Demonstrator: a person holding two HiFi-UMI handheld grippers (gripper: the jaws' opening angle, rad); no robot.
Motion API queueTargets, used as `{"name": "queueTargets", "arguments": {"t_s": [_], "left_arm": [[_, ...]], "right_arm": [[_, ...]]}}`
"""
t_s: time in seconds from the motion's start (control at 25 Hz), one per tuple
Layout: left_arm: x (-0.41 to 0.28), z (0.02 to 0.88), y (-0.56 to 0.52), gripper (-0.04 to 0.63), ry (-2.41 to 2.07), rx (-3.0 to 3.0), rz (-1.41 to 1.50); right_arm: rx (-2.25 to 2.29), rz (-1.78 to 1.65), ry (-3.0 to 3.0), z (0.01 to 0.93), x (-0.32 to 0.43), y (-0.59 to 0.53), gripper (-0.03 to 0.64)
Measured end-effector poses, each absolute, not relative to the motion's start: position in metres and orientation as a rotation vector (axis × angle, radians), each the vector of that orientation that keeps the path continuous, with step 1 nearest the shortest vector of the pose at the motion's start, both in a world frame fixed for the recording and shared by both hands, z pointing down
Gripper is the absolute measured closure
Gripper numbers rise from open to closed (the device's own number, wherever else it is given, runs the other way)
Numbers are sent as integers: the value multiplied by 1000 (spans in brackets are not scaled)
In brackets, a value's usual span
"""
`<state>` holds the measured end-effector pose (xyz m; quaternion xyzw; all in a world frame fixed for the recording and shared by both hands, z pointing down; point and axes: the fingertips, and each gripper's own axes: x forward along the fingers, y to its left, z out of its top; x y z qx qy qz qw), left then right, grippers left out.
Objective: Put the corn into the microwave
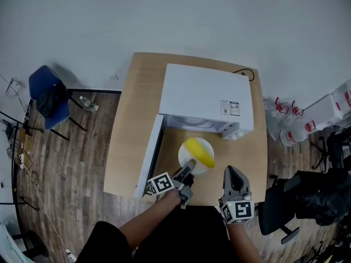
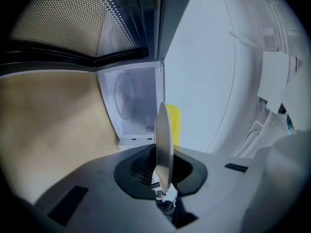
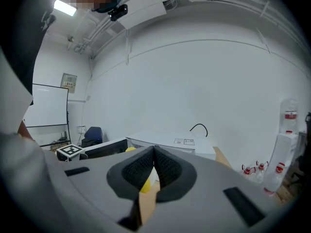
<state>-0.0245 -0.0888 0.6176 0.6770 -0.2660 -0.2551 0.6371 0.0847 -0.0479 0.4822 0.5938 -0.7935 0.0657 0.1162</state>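
A yellow corn cob [image 1: 198, 151] lies on a white plate [image 1: 186, 159] in front of the open white microwave [image 1: 205, 95], whose door [image 1: 149, 156] swings out to the left. My left gripper [image 1: 189, 166] is shut on the plate's near rim. In the left gripper view the plate [image 2: 164, 140] stands edge-on between the jaws, the corn [image 2: 174, 123] beyond it and the microwave's cavity [image 2: 133, 98] behind. My right gripper [image 1: 233, 172] hangs just right of the plate, over the table's front edge, shut with nothing held [image 3: 154, 154]. A bit of corn [image 3: 145, 186] shows below its pads.
The microwave stands on a wooden table [image 1: 131, 130] against a white wall, with a black cable [image 1: 247, 73] behind it. A blue chair [image 1: 49, 95] stands at the left. Water jugs [image 1: 290, 125] and a black office chair [image 1: 285, 207] are at the right.
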Motion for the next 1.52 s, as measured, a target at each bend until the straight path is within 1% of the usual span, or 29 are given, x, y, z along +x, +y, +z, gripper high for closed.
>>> {"name": "queueTargets", "arguments": {"t_s": [0.32,0.76,1.04,1.2,1.52], "left_arm": [[-17,646,-119,568,-674,1495,-598],[-9,692,-166,568,-749,1437,-653],[-12,711,-197,568,-793,1404,-725],[-11,717,-207,568,-789,1355,-784],[-15,748,-224,568,-922,1318,-750]], "right_arm": [[1644,201,-2352,501,98,-85,557],[1614,322,-2355,528,119,-120,557],[1582,308,-2332,537,133,-136,557],[1565,363,-2317,546,134,-135,557],[1546,379,-2332,554,138,-146,557]]}}
